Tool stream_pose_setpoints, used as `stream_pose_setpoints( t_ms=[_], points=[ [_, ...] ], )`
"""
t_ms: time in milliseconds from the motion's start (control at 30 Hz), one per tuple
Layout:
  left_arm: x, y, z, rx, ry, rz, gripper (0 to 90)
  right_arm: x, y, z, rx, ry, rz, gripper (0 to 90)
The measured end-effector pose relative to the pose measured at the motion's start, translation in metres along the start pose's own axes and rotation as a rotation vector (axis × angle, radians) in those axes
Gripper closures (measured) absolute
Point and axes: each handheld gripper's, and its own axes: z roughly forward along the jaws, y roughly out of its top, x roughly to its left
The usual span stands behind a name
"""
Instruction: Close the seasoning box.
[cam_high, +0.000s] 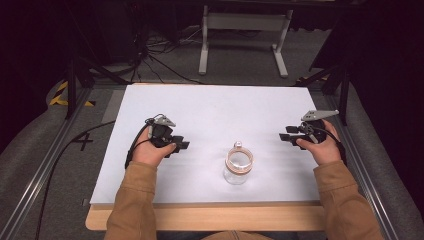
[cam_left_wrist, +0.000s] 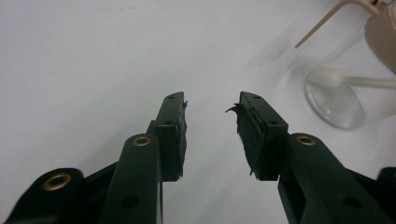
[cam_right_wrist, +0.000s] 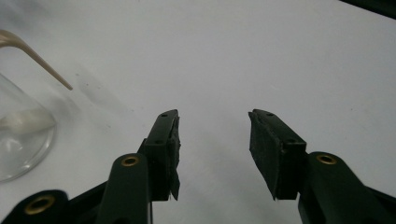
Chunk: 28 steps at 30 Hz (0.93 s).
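The jar (cam_high: 238, 165) stands upright on the white table (cam_high: 215, 107), between the two grippers. The left gripper (cam_high: 182, 145) and the right gripper (cam_high: 285, 136) both have jaws apart, holding nothing, well away from the jar.

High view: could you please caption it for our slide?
Both open grippers, left and right, flank a clear jar on the white table.

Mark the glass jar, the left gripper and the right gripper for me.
glass jar (cam_high: 238, 165), high view, on its tan rim.
left gripper (cam_left_wrist: 210, 133), left gripper view, midway between its open fingertips.
right gripper (cam_right_wrist: 214, 149), right gripper view, midway between its open fingertips.
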Motion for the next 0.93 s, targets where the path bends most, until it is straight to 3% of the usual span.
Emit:
stream_pose_setpoints(
  t_ms=[367, 567, 933],
  points=[
    [0.017, -0.010, 0.012, 0.044, 0.011, -0.019, 61.5, -0.010, -0.019, 0.022, 0.053, 0.012, 0.012, 52.7],
    [0.016, -0.010, 0.014, 0.039, 0.008, -0.026, 60.5, -0.011, -0.026, 0.030, 0.072, 0.016, 0.019, 52.4],
    [0.014, -0.008, 0.014, 0.043, 0.005, -0.013, 59.2, -0.007, -0.024, 0.029, 0.062, 0.025, 0.011, 51.5]
  ],
)
